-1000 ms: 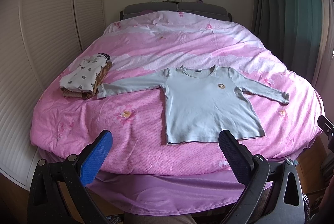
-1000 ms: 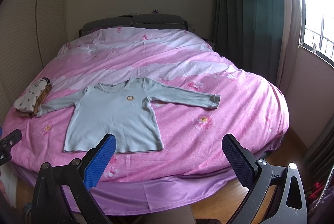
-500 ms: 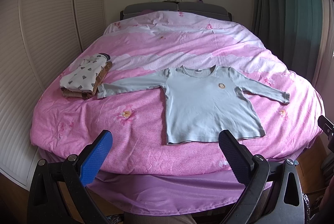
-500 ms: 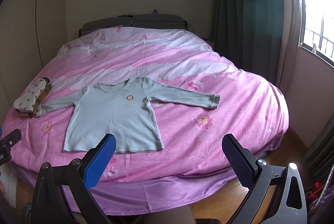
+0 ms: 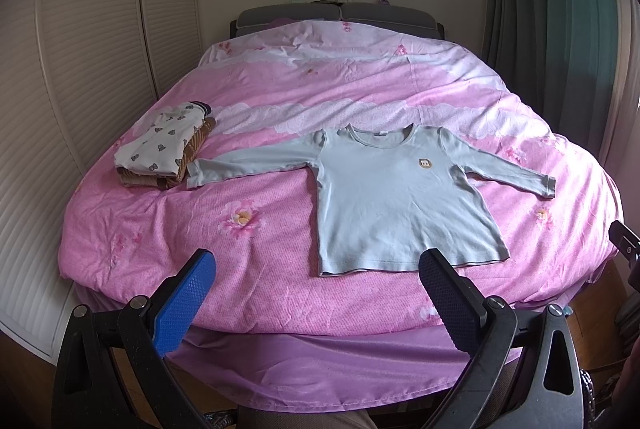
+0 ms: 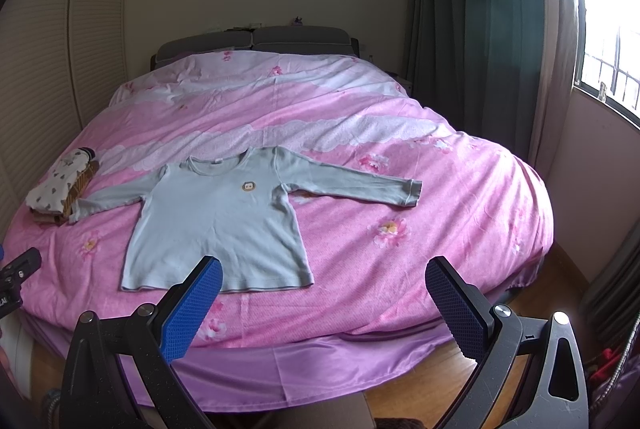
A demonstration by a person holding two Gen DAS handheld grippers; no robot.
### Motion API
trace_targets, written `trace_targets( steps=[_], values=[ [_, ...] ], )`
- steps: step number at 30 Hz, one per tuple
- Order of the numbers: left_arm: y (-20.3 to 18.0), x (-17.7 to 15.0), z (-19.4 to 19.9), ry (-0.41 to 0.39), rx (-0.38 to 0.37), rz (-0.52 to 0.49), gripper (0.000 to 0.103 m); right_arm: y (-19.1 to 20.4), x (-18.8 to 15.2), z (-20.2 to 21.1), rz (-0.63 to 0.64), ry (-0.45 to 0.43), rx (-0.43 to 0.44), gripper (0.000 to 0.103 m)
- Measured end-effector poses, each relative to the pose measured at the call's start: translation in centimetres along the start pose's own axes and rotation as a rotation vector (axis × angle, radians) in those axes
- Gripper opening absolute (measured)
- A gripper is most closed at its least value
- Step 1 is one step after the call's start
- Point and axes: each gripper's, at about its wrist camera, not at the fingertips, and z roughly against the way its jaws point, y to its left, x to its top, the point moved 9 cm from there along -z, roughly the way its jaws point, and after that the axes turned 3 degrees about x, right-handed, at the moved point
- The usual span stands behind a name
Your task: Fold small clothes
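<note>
On the pink bedspread (image 5: 248,269) the pale blue long-sleeved shirt (image 5: 396,201) lay face up and flat, neck toward the headboard, hem toward you, both sleeves spread out to the sides. Your left gripper (image 5: 316,293) and right gripper (image 6: 324,303) both hung short of the bed's near edge with their jaws spread wide — neither had hold of anything, and neither touched the cloth.

You had the shirt laid out well, so the step in hand looked like the first fold, a sleeve brought across the body. You would have done best to pinch each sleeve close to its cuff, where the doubled seam gives the pads something to bite, and to take only the shirt's fabric, not the bedspread under it. That cover was soft and already creased; a deep grab would likely have dragged it up too.

The left cuff lay touching, or all but touching, the stack of folded clothes (image 5: 164,153) at the bed's left side — from these views you could not tell which. You needed to lift that cuff straight up before sweeping it inward, or the stack might have shifted. The right sleeve (image 6: 352,183) lay in open space and was the easier start. Thin knit of this kind sags, so a low carry close to the bed and a slow lay-down would have kept the fold line straight.
</note>
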Motion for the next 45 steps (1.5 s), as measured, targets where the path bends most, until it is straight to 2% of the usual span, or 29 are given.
trace_targets(
  steps=[12,18,24,35,45],
  values=[
    [0.1,-0.4,-0.1,-0.001,0.006,0.004,0.103,-0.8,-0.4,-0.1,-0.004,0.000,-0.004,0.103],
    [0.3,-1.1,-1.6,0.017,0.018,0.018,0.103,-2.1,-0.3,-0.7,-0.022,-0.016,-0.026,0.103],
    [-1.7,1.3,-3.7,0.027,0.016,-0.002,0.103,-2.8,0.8,-2.8,-0.040,-0.011,-0.027,0.103],
    [-9.1,6.7,-8.7,0.027,-0.015,-0.073,0.103,-7.0,4.0,-8.8,-0.091,-0.009,-0.043,0.103],
    [-20.3,9.8,-14.7,0.005,-0.089,-0.129,0.103,-14.9,5.5,-16.3,-0.161,-0.005,-0.079,0.100]
  ],
)
